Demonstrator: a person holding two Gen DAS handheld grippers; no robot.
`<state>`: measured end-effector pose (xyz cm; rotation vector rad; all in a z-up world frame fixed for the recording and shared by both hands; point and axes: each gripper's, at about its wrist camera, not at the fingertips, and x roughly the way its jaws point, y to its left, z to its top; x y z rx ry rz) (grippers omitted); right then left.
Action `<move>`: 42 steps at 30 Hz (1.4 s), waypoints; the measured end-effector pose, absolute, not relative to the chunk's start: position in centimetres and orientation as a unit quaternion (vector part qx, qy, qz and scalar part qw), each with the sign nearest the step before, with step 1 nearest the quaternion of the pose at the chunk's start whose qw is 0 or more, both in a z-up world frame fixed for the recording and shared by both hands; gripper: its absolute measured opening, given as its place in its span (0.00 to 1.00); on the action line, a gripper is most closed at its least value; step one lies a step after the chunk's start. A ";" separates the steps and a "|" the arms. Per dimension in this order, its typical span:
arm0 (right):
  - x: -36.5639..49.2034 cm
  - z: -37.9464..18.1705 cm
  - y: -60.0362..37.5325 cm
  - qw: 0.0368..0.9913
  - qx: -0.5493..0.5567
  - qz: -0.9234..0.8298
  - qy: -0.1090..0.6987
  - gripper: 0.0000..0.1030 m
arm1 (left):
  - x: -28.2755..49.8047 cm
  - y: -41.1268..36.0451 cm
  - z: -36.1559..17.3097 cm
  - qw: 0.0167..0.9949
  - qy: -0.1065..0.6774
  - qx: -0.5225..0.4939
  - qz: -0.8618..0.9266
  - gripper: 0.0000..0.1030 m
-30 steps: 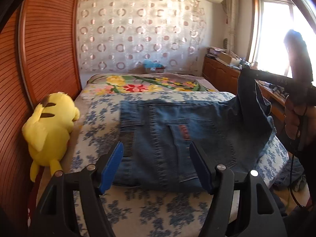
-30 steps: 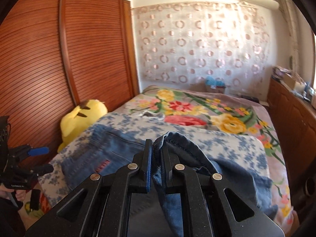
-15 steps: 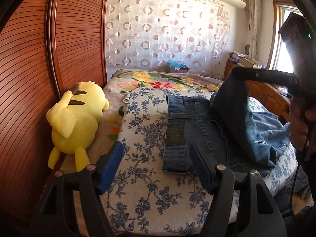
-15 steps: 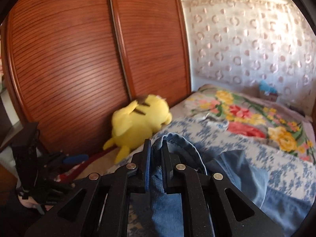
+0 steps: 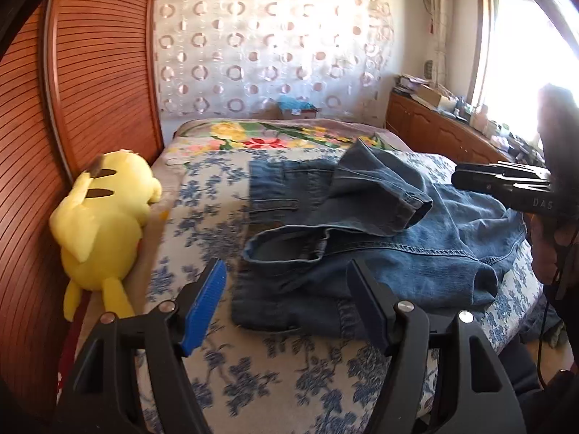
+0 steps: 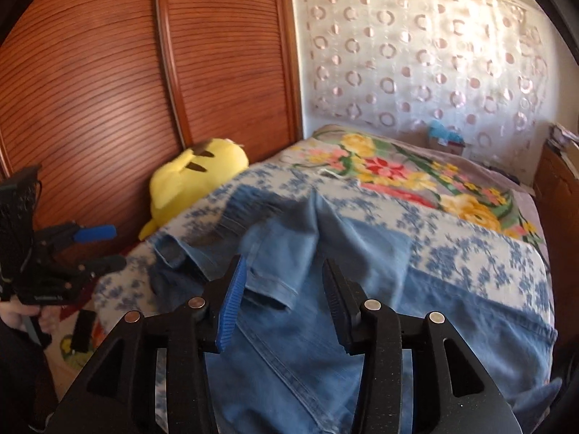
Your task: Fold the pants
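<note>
One pair of jeans [image 5: 362, 246] lies on the bed [image 5: 224, 195], bunched up on the blue-flowered sheet [image 5: 253, 369], with two leg ends thrown back over the rest: one cuff [image 5: 416, 206] rests on top toward the window side, and a second open cuff [image 5: 286, 246] gapes just below it, nearer the foot of the bed. There are two grippers, each held by a hand. The left gripper [image 5: 289, 300] hovers at the near edge of the bed with its jaws spread wide and nothing between them; the denim sits just beyond its tips. The right gripper [image 6: 286, 293] hangs over the paler blue cloth, its jaws also parted and empty, one leg end lying right under the gap. From the left camera the right gripper's black body shows at the far right, off the side of the bed. One yellow plush toy [image 5: 105, 224] lies along the wall side of the bed, pressed against the two brown slatted wardrobe doors [image 6: 144, 79]. Beyond the sheet is one flowered blanket [image 6: 416, 177], and behind it one white curtain [image 5: 271, 47] patterned with rings.
</note>
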<state>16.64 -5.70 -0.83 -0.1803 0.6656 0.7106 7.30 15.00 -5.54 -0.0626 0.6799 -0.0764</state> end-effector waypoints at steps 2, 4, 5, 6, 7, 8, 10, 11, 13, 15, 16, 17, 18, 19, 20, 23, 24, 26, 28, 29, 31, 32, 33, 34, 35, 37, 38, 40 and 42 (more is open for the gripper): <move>17.1 -1.5 -6.0 0.877 -0.082 0.340 0.329 0.43 | 8.1 14.5 -6.1 0.940 0.338 -0.025 -0.040 0.67; 17.5 -2.0 -5.7 0.874 -0.087 0.343 0.333 0.45 | 8.4 14.2 -6.5 0.941 0.334 -0.023 -0.048 0.67; 17.7 -2.3 -5.3 0.873 -0.097 0.342 0.333 0.46 | 8.6 14.1 -6.7 0.941 0.332 -0.020 -0.052 0.66; 17.9 -2.6 -4.8 0.873 -0.107 0.340 0.333 0.46 | 8.9 13.9 -6.9 0.942 0.329 -0.016 -0.057 0.63; 18.1 -2.9 -4.4 0.871 -0.115 0.340 0.334 0.46 | 9.0 13.8 -7.0 0.943 0.328 -0.015 -0.060 0.56; 18.3 -3.3 -4.1 0.870 -0.119 0.341 0.336 0.47 | 9.3 13.7 -7.2 0.942 0.330 -0.013 -0.065 0.52; 18.9 -4.3 -3.5 0.866 -0.128 0.339 0.344 0.47 | 10.0 13.6 -7.6 0.938 0.338 -0.009 -0.072 0.45; 19.3 -4.9 -3.2 0.863 -0.132 0.339 0.350 0.47 | 10.4 13.6 -7.8 0.937 0.341 -0.006 -0.071 0.41; 20.0 -5.6 -2.8 0.855 -0.136 0.343 0.364 0.47 | 11.1 13.6 -8.1 0.935 0.350 0.002 -0.065 0.31; 20.6 -6.3 -2.3 0.847 -0.143 0.351 0.374 0.47 | 11.7 13.6 -8.4 0.932 0.357 0.005 -0.067 0.27; 20.8 -6.5 -2.0 0.841 -0.146 0.356 0.379 0.47 | 11.8 13.7 -8.5 0.930 0.360 0.005 -0.068 0.26; 21.0 -6.6 -1.9 0.836 -0.145 0.361 0.387 0.47 | 11.9 13.7 -8.7 0.929 0.363 0.007 -0.070 0.25; 21.2 -6.6 -1.7 0.832 -0.143 0.364 0.392 0.47 | 12.0 13.8 -8.9 0.928 0.365 0.007 -0.070 0.23; 21.4 -6.5 -1.6 0.831 -0.142 0.366 0.394 0.47 | 12.0 13.9 -9.1 0.927 0.367 0.003 -0.071 0.18; 21.6 -6.5 -1.4 0.830 -0.141 0.367 0.396 0.40 | 12.1 14.1 -9.2 0.926 0.370 -0.002 -0.072 0.15; 22.1 -6.2 -0.7 0.825 -0.135 0.379 0.398 0.11 | 11.6 14.2 -9.1 0.929 0.362 -0.011 -0.072 0.04; 22.2 -5.9 -0.6 0.827 -0.133 0.380 0.393 0.11 | 11.3 14.2 -9.0 0.931 0.357 -0.011 -0.070 0.04; 22.5 -4.8 -0.1 0.830 -0.124 0.387 0.382 0.07 | 10.7 14.3 -8.7 0.934 0.349 -0.016 -0.069 0.03; 22.9 -3.8 0.5 0.833 -0.120 0.392 0.371 0.06 | 9.8 14.6 -8.3 0.937 0.340 -0.025 -0.069 0.02; 23.2 -3.0 1.2 0.836 -0.118 0.396 0.362 0.05 | 9.3 14.8 -8.1 0.939 0.336 -0.030 -0.069 0.02; 23.5 -1.9 2.3 0.838 -0.115 0.403 0.350 0.04 | 8.3 15.2 -7.7 0.942 0.328 -0.038 -0.068 0.02; 23.8 -1.2 2.9 0.838 -0.113 0.409 0.343 0.04 | 7.8 15.3 -7.6 0.943 0.323 -0.042 -0.068 0.02; 24.1 -0.6 3.7 0.837 -0.110 0.416 0.337 0.04 | 7.3 15.5 -7.4 0.944 0.319 -0.046 -0.069 0.02; 24.2 -0.2 4.4 0.836 -0.109 0.422 0.333 0.04 | 7.1 15.6 -7.4 0.944 0.318 -0.049 -0.068 0.02; 24.4 0.2 5.4 0.836 -0.115 0.425 0.328 0.04 | 6.9 15.7 -7.3 0.945 0.317 -0.051 -0.068 0.02; 24.2 0.5 7.4 0.839 -0.131 0.420 0.320 0.04 | 6.7 15.9 -7.3 0.945 0.316 -0.052 -0.066 0.02; 24.2 0.5 7.9 0.841 -0.133 0.416 0.320 0.04 | 6.7 16.1 -7.4 0.945 0.318 -0.052 -0.063 0.02; 24.2 0.4 8.8 0.844 -0.125 0.412 0.320 0.11 | 6.7 16.3 -7.7 0.943 0.322 -0.052 -0.060 0.02; 24.2 0.5 8.6 0.848 -0.119 0.407 0.320 0.38 | 6.6 16.5 -8.0 0.942 0.326 -0.053 -0.057 0.02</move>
